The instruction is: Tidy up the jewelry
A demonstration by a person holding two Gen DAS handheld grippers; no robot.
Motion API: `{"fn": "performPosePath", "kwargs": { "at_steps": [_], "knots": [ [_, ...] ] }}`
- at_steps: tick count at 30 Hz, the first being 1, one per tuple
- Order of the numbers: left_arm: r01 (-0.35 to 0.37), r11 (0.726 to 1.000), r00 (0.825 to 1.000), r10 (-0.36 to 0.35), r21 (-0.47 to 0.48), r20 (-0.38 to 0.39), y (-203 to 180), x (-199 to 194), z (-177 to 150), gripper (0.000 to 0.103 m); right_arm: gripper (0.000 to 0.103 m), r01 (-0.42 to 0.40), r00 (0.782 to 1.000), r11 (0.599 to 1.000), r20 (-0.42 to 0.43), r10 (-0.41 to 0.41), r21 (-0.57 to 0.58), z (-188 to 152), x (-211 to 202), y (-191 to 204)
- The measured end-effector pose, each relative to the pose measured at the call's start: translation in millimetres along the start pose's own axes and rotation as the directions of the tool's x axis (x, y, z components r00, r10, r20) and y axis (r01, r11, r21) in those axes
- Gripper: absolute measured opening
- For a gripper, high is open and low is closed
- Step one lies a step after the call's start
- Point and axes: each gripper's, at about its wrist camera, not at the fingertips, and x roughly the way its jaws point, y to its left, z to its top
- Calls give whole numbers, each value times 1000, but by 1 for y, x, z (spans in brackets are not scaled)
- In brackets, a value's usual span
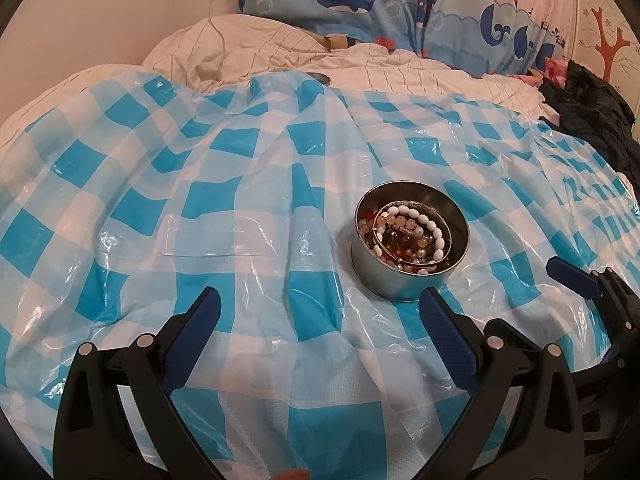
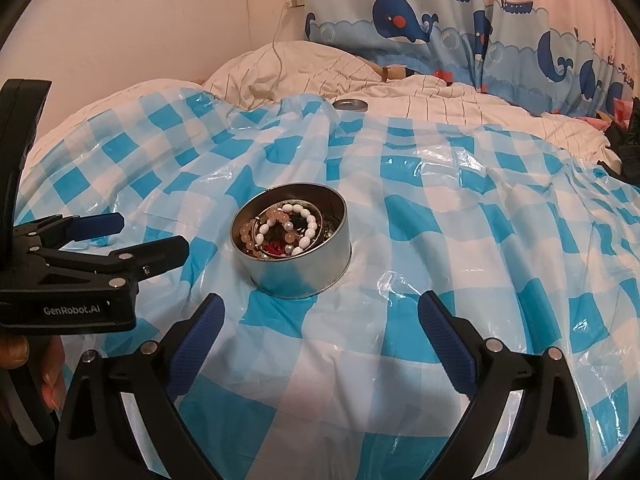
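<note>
One round silver metal tin [image 1: 410,240], upright, mouth up, on crinkled blue-and-white checked plastic sheet [image 1: 240,208]. Inside, one white oval-bead bracelet [image 1: 416,232] lying flat over mixed beads (uncountable). One round metal lid [image 2: 351,104] beyond. Left gripper [image 1: 320,320] and right gripper [image 2: 320,320]: jaws apart, empty.

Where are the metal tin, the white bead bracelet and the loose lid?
metal tin [image 2: 298,276]: right wrist view, on its front outer wall.
white bead bracelet [image 1: 431,225]: left wrist view, on its right-side beads.
loose lid [image 2: 351,105]: right wrist view, on its top face.
</note>
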Motion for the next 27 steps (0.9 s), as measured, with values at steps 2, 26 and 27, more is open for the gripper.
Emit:
{"fn": "performPosePath", "kwargs": {
  "at_steps": [2, 26, 27],
  "knots": [
    [0, 1000, 1000, 0, 0, 0, 0, 0, 0, 95, 93, 0, 1000, 1000, 1, 0, 1, 0, 0, 0],
    [37, 999, 998, -39, -39, -57, -4, 12, -5, 95, 93, -6, 1000, 1000, -17, 6, 3, -3, 4, -1],
    [36, 999, 997, -38, -35, -62, -6, 12, -6, 95, 93, -7, 1000, 1000, -19, 7, 3, -2, 4, 0]
  ]
}}
